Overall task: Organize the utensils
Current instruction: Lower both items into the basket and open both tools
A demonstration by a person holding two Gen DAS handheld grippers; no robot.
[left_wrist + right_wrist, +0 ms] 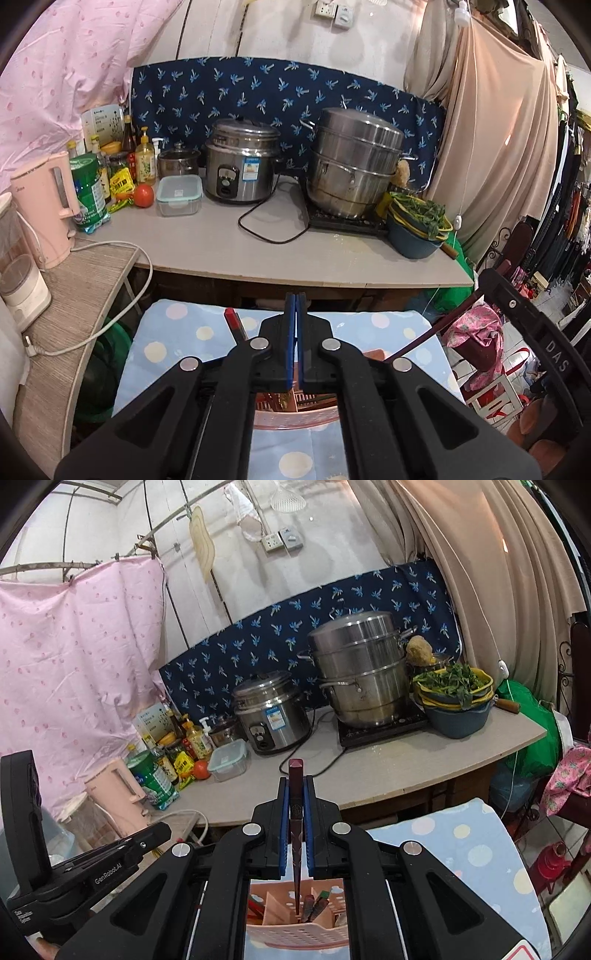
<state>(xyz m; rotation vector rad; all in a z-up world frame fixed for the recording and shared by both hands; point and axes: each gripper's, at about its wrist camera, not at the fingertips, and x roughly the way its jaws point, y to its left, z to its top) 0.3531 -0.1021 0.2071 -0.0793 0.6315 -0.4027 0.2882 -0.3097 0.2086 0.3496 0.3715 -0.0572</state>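
R tongs [296, 794] were clamped on a dark maroon chopstick [296, 812], pads pinching its shaft w/ the square butt end poking out past the tips and the thin end pointing down into the pink utensil basket [295, 932] below. Prob held upright like that so it could drop straight into a slot beside the other utensils already standing in there. L tongs [296, 306] were fully closed, blue pads together, nothing between them; looked idle, parked over the same basket [295, 419]. A red-tipped utensil [233, 321] lay just beside the L tongs on the cloth.

Basket sat on a light-blue polka-dot cloth [476, 849] covering a low surface, near the grey tabletop [258, 251]. On the tabletop: rice cooker [242, 166], stacked steel steamer pot [352, 162] on a hotplate, bowls of greens [417, 221], lidded clear container [179, 194], tomato [143, 195], bottles, pink kettle [44, 206]. Navy patterned cloth on the wall behind, pink sheet hanging on one side, beige curtain on the other. Cramped, cluttered room.
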